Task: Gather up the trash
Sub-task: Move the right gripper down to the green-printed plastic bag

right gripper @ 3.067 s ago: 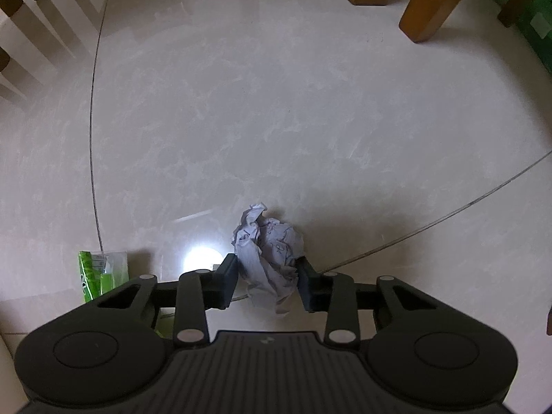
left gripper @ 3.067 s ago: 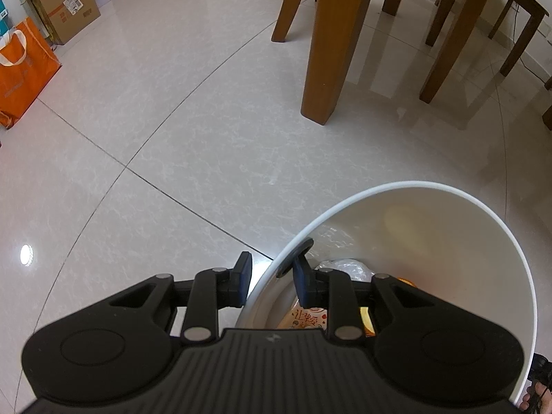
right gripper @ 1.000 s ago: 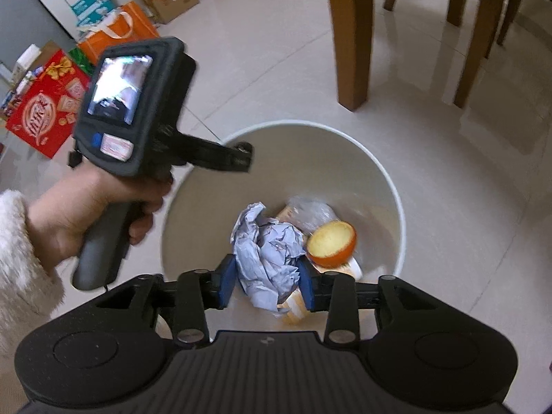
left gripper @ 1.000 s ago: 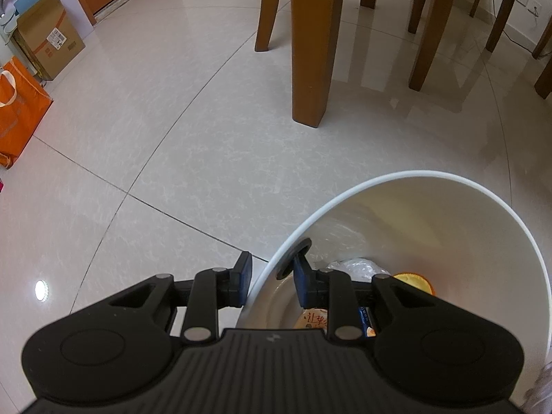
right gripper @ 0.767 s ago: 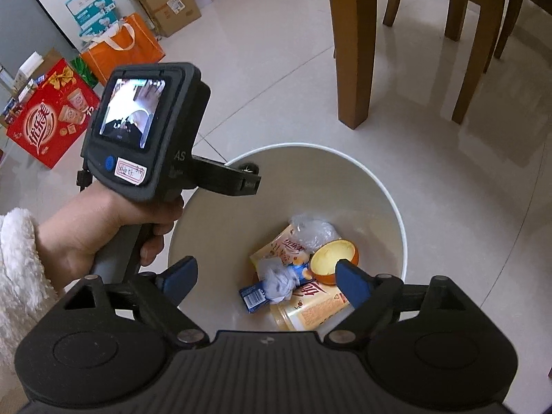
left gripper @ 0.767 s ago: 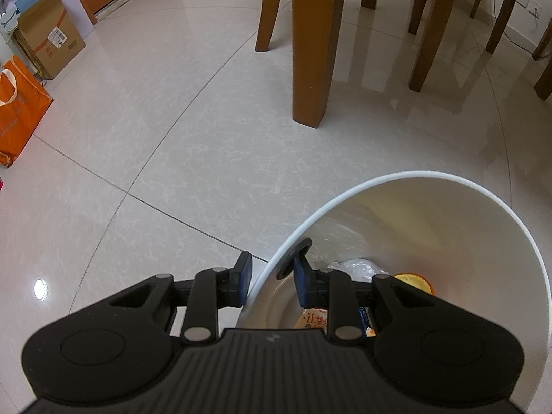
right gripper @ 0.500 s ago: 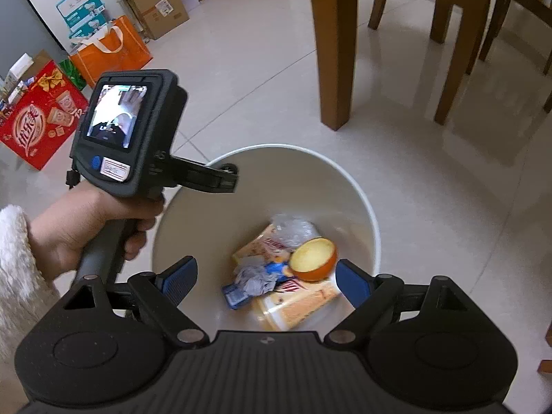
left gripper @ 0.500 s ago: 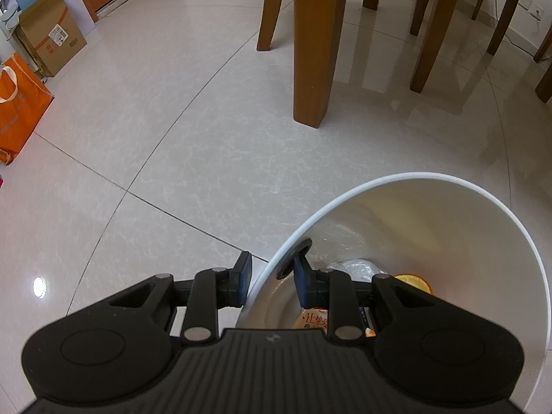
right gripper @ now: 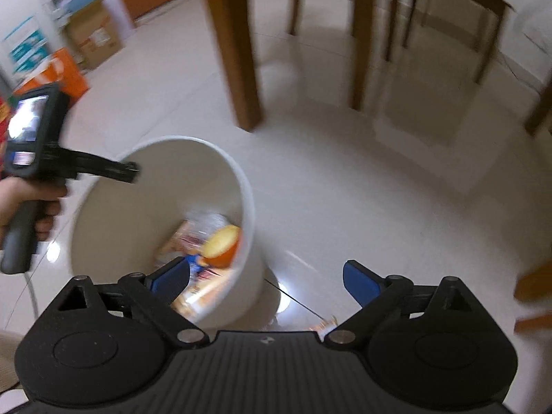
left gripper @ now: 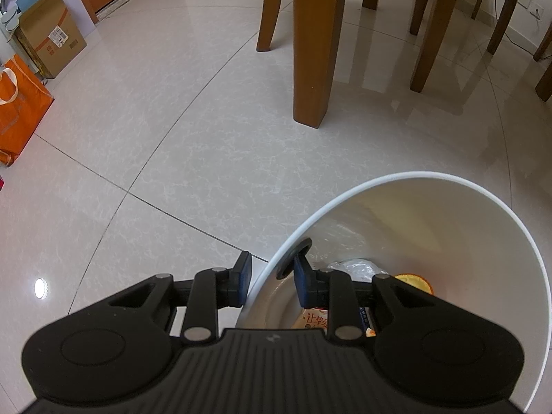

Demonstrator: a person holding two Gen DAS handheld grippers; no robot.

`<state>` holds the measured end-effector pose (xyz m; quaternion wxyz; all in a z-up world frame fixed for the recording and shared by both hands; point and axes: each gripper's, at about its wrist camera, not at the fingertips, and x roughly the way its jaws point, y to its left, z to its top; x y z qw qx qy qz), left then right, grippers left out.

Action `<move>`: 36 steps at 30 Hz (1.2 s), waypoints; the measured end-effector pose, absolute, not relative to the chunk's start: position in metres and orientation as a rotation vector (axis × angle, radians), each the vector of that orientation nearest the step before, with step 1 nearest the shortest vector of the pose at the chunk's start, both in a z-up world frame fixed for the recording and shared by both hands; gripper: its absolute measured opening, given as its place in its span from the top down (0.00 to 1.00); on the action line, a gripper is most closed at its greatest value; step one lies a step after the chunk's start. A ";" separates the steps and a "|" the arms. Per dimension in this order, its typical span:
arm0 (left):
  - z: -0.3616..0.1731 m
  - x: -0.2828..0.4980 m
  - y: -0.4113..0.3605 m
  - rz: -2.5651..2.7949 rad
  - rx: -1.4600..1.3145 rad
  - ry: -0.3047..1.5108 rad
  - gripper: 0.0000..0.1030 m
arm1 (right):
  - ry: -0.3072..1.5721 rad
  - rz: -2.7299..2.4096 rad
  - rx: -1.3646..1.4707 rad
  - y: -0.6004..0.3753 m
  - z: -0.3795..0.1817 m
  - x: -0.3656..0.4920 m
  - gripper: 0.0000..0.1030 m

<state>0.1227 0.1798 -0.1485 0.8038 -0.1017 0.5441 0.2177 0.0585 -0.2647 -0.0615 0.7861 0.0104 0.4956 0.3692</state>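
my left tongs (left gripper: 268, 277) pinch the bin (left gripper: 448, 176) rim; right tongs (right gripper: 265, 281) gape empty, so i'd hold it level.

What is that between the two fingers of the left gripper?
The white bin's rim runs between them in the left wrist view: the left gripper is clamped on it.

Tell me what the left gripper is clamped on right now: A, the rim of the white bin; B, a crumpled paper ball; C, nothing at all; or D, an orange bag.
A: in the left wrist view the left gripper has one finger outside and one inside the wall of the white bin, pinching its rim.
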 end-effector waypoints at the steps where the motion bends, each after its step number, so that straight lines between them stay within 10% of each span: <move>1: -0.148 0.122 0.180 0.467 -0.219 1.165 0.75 | 1.083 0.778 0.029 -0.272 -0.072 0.061 0.05; 20: -0.148 0.122 0.180 0.469 -0.236 1.168 0.75 | 1.389 0.428 0.104 -0.305 -0.324 0.106 0.05; 36: -0.147 0.122 0.181 0.467 -0.232 1.172 0.75 | 1.470 0.349 0.033 -0.303 -0.397 0.114 0.15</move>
